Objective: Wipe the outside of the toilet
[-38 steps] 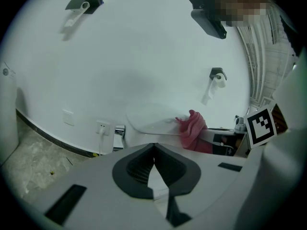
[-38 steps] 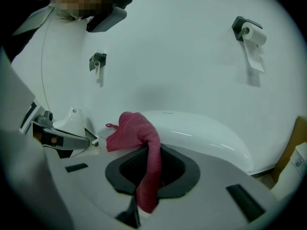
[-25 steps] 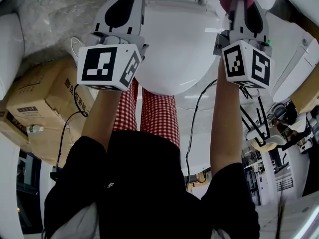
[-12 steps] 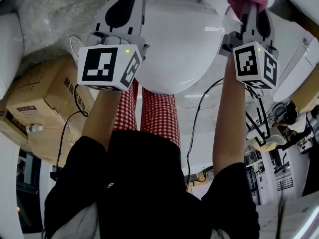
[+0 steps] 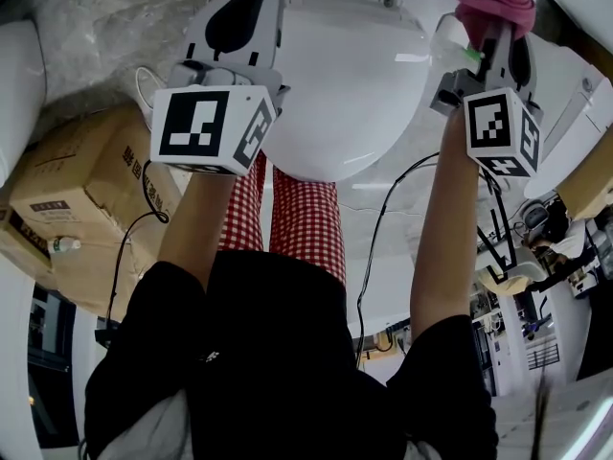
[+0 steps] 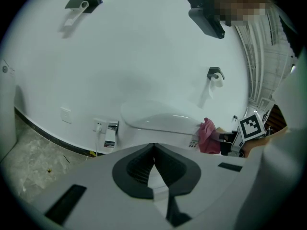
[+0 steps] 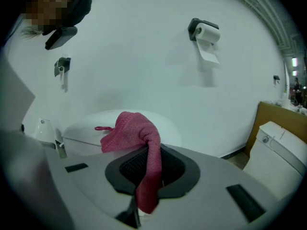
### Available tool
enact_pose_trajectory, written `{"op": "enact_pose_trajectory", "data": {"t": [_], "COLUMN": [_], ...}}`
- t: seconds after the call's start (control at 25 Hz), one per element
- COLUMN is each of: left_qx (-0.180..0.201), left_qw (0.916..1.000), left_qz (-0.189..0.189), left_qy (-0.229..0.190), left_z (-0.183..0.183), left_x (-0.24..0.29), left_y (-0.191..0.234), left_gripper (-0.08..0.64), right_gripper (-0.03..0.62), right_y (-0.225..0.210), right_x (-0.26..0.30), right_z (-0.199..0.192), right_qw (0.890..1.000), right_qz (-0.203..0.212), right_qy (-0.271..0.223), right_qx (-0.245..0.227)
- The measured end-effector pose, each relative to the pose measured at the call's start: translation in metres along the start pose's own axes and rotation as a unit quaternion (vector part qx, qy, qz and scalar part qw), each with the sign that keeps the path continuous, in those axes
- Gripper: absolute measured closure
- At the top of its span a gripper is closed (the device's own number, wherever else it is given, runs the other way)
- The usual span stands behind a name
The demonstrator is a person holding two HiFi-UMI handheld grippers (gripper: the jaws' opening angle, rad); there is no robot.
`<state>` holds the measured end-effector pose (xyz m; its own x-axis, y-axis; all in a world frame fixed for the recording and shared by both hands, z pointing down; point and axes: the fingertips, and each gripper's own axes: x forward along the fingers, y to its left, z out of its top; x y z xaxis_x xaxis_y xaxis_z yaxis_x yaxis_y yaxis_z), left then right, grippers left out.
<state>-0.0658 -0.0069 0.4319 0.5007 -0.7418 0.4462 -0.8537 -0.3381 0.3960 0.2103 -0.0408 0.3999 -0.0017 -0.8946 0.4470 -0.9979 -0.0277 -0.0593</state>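
Toilet [image 5: 335, 84], pink cloth [image 5: 493, 3] alongside, cardboard box [image 5: 72, 190] near

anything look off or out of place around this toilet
Nothing looks spilled or broken. The toilet has its lid down, and the right gripper is shut on a pink cloth beside it. The one stray thing is a cardboard box on the floor next to the toilet.

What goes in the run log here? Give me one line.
task: wipe toilet outside | right gripper: shut on pink cloth, cloth at side of toilet | left gripper: shut, empty, beside toilet
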Motion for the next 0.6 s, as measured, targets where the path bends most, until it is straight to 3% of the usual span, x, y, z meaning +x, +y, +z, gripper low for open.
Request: {"op": "enact_pose_trajectory", "data": {"t": [0.4,0.6], "left_qx": [0.000,-0.009], "left_qw": [1.0000,0.9999], "left_qz": [0.000,0.007], "left_qy": [-0.006,-0.011], "left_z": [0.002,0.003], "left_x": [-0.008,-0.010], "left_y": [0.004,0.007], "left_gripper": [0.551,0.551], "right_gripper": [0.537,0.537], "right_y": [-0.029,-0.018], "right_x": [-0.015,-0.041], "right_z": [0.000,0.008], "right_qw": [0.998,0.997], "right_qz": [-0.054,-0.036], "right_qy": [-0.009,-0.047], "right_qx": [0.019,0.049]}}
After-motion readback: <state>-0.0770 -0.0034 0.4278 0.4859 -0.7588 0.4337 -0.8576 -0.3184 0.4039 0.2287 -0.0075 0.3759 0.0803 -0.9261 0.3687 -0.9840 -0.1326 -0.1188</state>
